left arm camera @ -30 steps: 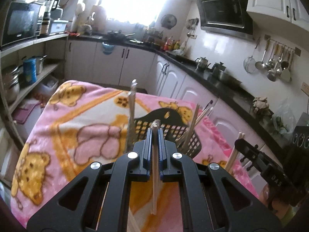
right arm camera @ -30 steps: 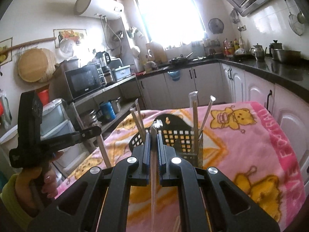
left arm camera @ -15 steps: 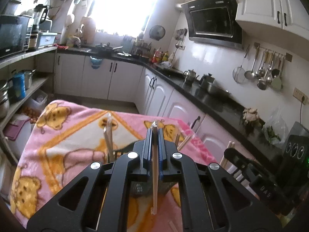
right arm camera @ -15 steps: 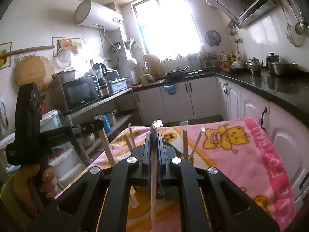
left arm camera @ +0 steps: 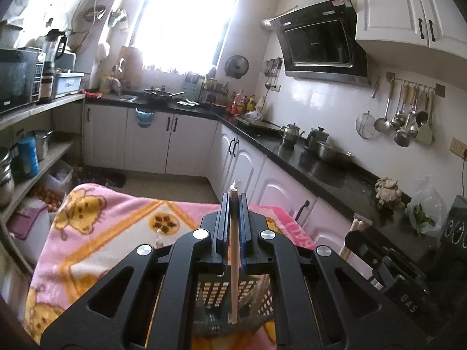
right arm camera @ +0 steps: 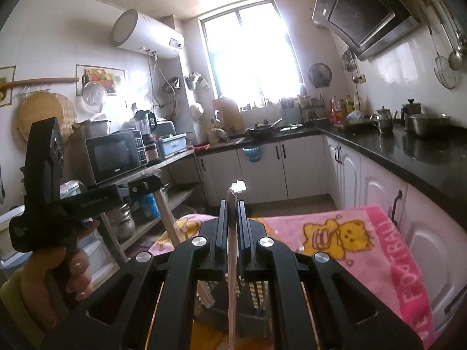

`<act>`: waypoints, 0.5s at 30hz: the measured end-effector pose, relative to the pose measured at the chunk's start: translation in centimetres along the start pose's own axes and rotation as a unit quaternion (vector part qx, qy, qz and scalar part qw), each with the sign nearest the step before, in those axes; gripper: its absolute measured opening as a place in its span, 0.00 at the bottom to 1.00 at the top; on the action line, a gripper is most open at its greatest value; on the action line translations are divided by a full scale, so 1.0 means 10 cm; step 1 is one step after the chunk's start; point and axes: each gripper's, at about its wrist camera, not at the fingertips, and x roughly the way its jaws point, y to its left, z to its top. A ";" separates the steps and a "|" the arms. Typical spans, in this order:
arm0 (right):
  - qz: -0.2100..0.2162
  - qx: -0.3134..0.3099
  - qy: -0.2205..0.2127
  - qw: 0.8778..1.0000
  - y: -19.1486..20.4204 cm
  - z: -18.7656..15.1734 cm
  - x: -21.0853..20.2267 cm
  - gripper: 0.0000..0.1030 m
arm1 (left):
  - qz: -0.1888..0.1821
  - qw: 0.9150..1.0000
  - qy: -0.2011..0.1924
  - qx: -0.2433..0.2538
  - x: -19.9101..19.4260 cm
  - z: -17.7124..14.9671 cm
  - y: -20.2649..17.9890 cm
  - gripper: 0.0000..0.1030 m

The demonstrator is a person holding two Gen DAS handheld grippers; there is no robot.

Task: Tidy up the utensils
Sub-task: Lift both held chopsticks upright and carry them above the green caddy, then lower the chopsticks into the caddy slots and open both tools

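Note:
My left gripper (left arm camera: 233, 201) is shut on a pale wooden chopstick (left arm camera: 234, 262) that stands nearly upright between its jaws. Below it, mostly hidden by the gripper body, sits the black mesh utensil basket (left arm camera: 216, 291) on the pink blanket (left arm camera: 96, 233). My right gripper (right arm camera: 232, 207) is shut on a thin pale chopstick (right arm camera: 232, 277), held above the same basket (right arm camera: 254, 294). Each gripper shows in the other's view: the right gripper (left arm camera: 351, 234) with wooden stick ends (left arm camera: 357, 225), the left gripper (right arm camera: 153, 182) with its chopstick (right arm camera: 169, 221).
A hand (right arm camera: 43, 285) grips the left tool's handle. The pink bear-print blanket (right arm camera: 364, 242) covers the table. White cabinets (left arm camera: 242, 160) under a black counter (left arm camera: 335, 169) run along the right, and shelves with a microwave (right arm camera: 113, 154) stand on the left.
Both grippers have risen with their chopsticks still clamped. The basket has dropped to the bottom of both views, and the utensils standing in it have mostly gone out of sight.

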 end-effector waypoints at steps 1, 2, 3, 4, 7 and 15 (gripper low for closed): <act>0.000 -0.001 -0.002 1.000 0.00 0.02 0.03 0.06 | 0.000 1.000 -0.001 0.001 0.02 0.01 -0.01 0.01; 0.001 -0.001 -0.004 1.000 -0.01 0.04 0.06 0.06 | 0.000 1.000 -0.002 0.000 0.04 0.01 0.00 0.01; 0.001 -0.002 -0.006 1.000 -0.01 0.06 0.08 0.06 | -0.001 1.000 -0.003 0.002 0.06 0.02 -0.01 0.01; 0.001 -0.004 -0.007 1.000 0.00 0.08 0.12 0.06 | -0.001 1.000 -0.005 0.004 0.07 0.02 -0.02 0.01; 0.002 -0.010 -0.015 1.000 -0.01 0.11 0.19 0.06 | 0.002 1.000 -0.010 0.009 0.13 0.01 -0.02 0.01; -0.007 -0.025 -0.029 0.999 -0.03 0.16 0.44 0.06 | 0.004 1.000 -0.009 0.006 0.34 -0.06 0.06 0.01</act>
